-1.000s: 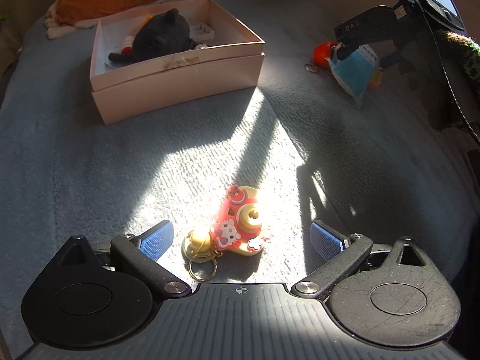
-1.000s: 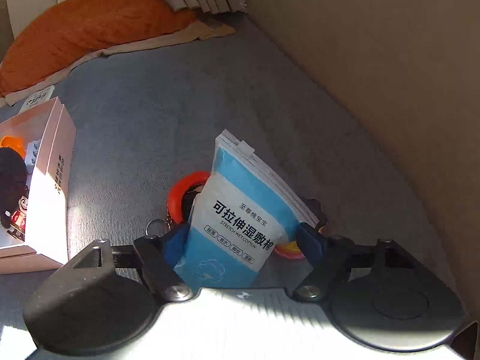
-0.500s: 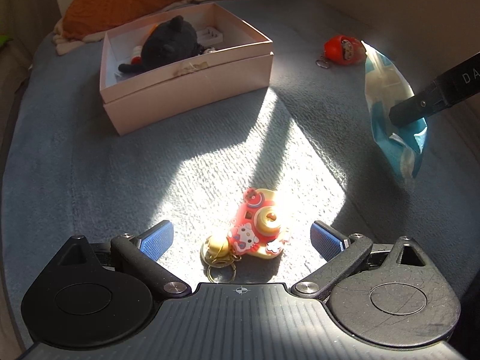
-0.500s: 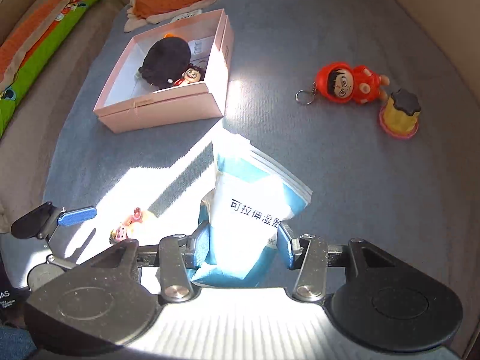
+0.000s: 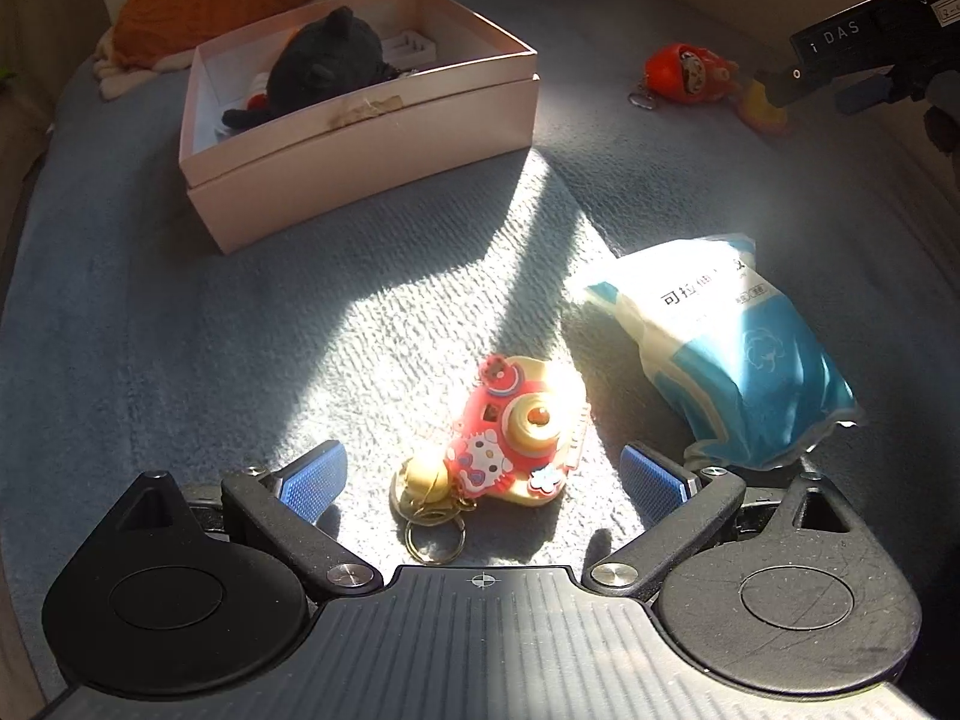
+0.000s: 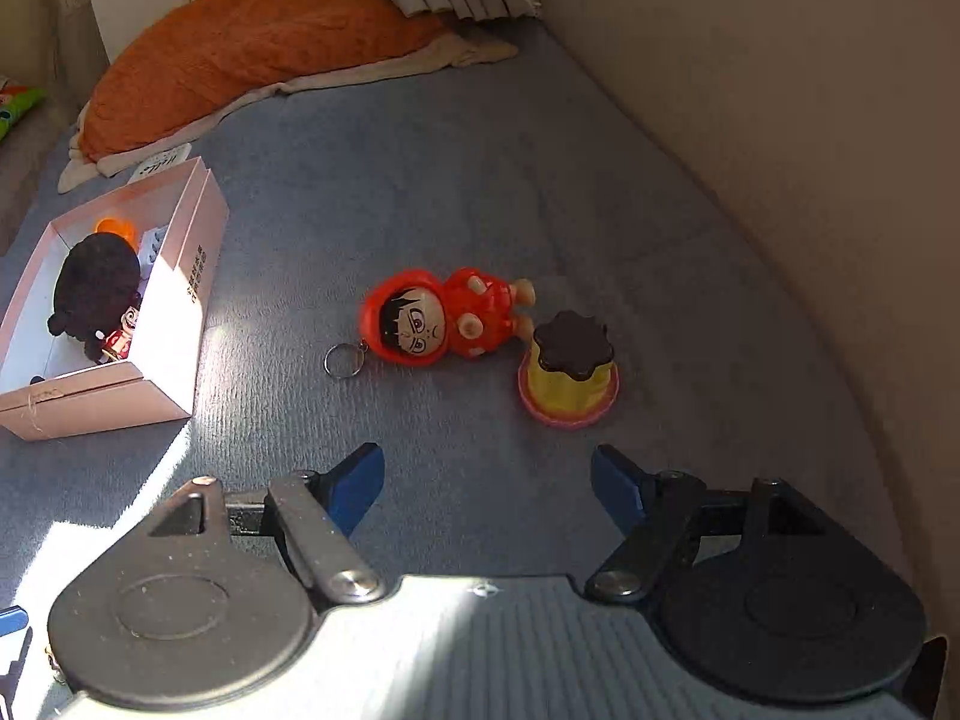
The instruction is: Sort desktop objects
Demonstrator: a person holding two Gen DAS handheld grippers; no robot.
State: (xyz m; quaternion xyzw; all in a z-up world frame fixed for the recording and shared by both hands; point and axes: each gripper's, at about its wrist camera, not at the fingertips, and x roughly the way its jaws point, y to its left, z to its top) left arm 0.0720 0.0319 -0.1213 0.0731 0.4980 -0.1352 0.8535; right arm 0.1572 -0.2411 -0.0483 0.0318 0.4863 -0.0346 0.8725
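Red-and-yellow rubber camera keychain (image 5: 521,429) lying in the sun patch on the grey-blue mat (image 5: 150,324), toward its near edge, well short of the pink box (image 5: 360,144). Sitting between the left gripper (image 5: 483,474) fingers, nearer the right-hand pad; jaws standing wide, pads touching nothing. Bell and key ring (image 5: 433,540) trailing from it toward the camera.

Risks, judging from this:
- Closing off-centre: right-hand pad meeting the charm first and shoving it sideways across the mat instead of pinching it.
- Catching only the bell or ring: charm swinging loose on the way to the box, possibly dropping short of the rim.
- Flat, soft rubber body: pads riding over it unless coming down close to the mat.
- Blue-and-white wipe pouch (image 5: 732,354) lying just beside the right-hand finger; possibly snagging its crimped end on closing.

Right gripper (image 6: 486,483) opening, nothing between the pads, pointing at the far side of the mat by the beige wall (image 6: 780,120). Red figure keychain (image 6: 444,318) and yellow pudding toy (image 6: 567,375) lying ahead of it, touching or nearly so, both beyond the fingertips. Risk there: grabbing one and nudging the other, ring (image 6: 343,358) dragging.

Box already holding a black plush (image 5: 327,60) and smaller bits; remaining room looking tight for the pouch.
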